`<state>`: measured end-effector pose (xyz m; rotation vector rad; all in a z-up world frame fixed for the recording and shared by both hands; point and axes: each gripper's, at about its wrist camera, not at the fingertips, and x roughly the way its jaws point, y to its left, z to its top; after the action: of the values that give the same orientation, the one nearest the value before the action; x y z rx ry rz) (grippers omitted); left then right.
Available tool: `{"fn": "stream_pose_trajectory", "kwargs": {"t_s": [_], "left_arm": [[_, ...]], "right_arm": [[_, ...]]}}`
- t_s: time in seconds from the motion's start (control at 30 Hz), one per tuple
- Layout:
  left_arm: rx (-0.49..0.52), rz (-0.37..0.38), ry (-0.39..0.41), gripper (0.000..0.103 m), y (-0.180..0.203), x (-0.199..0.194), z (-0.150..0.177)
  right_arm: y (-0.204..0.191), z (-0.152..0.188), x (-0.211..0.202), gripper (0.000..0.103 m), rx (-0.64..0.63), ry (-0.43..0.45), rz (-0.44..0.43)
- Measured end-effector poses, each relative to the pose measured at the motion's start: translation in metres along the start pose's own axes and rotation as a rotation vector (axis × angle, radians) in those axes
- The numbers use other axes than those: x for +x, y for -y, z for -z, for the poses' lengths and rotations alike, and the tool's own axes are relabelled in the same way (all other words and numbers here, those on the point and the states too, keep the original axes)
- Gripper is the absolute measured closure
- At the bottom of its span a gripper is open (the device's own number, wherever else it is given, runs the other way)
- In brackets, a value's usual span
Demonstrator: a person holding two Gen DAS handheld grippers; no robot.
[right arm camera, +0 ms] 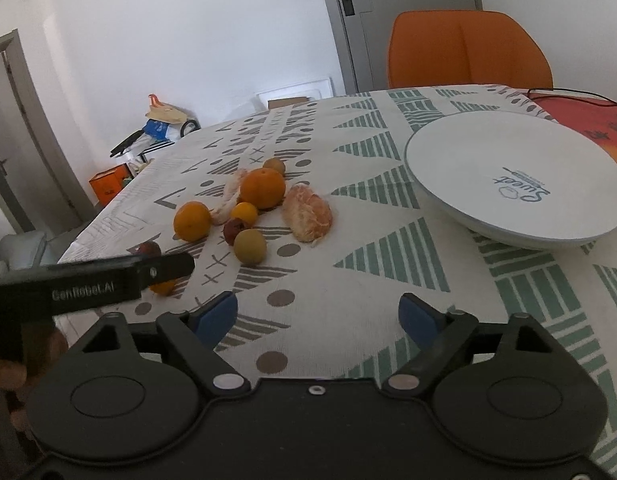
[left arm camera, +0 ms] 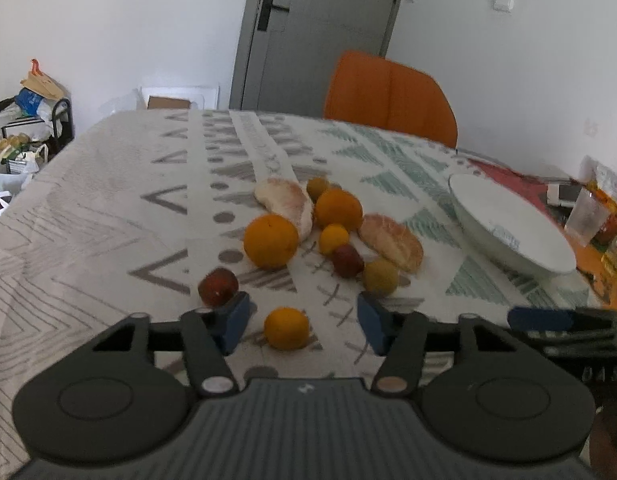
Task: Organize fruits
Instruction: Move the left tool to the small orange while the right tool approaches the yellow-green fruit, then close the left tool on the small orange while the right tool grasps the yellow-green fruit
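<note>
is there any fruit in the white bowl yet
No, the white bowl holds nothing, and all the fruit, such as the big orange, lies on the tablecloth beside it.

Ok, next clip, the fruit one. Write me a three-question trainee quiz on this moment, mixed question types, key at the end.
1. True or false: the white plate already holds fruit.
2. Multiple choice: which fruit lies between the open fingers of the left gripper? A) the small orange B) the peeled citrus half C) the yellow-green plum
3. Fill in: the right gripper is open and hovers over bare ____, with nothing between its fingers.

Key
1. False: the plate is empty, and all the fruit lies on the cloth beside it.
2. A
3. tablecloth
</note>
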<state>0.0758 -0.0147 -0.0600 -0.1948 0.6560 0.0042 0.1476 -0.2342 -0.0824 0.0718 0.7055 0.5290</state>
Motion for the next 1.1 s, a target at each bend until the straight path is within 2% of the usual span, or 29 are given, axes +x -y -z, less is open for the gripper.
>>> {"fn": "stream_pose_trajectory", "kwargs": {"t_s": [0.03, 0.1, 0.37, 0.8, 1.0, 1.1], "left_arm": [[0.0, -0.005, -0.022, 0.064, -0.001, 0.003, 0.002], [0.005, -0.021, -0.018, 0.081, -0.001, 0.002, 0.003], [-0.015, -0.043, 0.001, 0.081, -0.009, -0.011, -0.003], [-0.044, -0.086, 0.042, 0.081, -0.019, -0.03, -0.008], [-0.067, -0.118, 0.068, 0.081, -0.03, -0.041, -0.009], [-0.077, -0.136, 0.07, 0.081, -0.036, -0.044, -0.009]], "right_arm": [[-0.002, 0.0, 0.001, 0.02, -0.004, 0.0, -0.002], [-0.008, 0.0, 0.005, 0.021, -0.016, 0.005, -0.007], [-0.021, -0.002, 0.017, 0.028, -0.034, 0.001, -0.046], [-0.032, -0.015, 0.04, 0.031, -0.054, 0.019, -0.033], [-0.037, -0.022, 0.05, 0.039, -0.06, 0.02, -0.023], [-0.04, -0.025, 0.056, 0.048, -0.065, 0.027, -0.008]]}}
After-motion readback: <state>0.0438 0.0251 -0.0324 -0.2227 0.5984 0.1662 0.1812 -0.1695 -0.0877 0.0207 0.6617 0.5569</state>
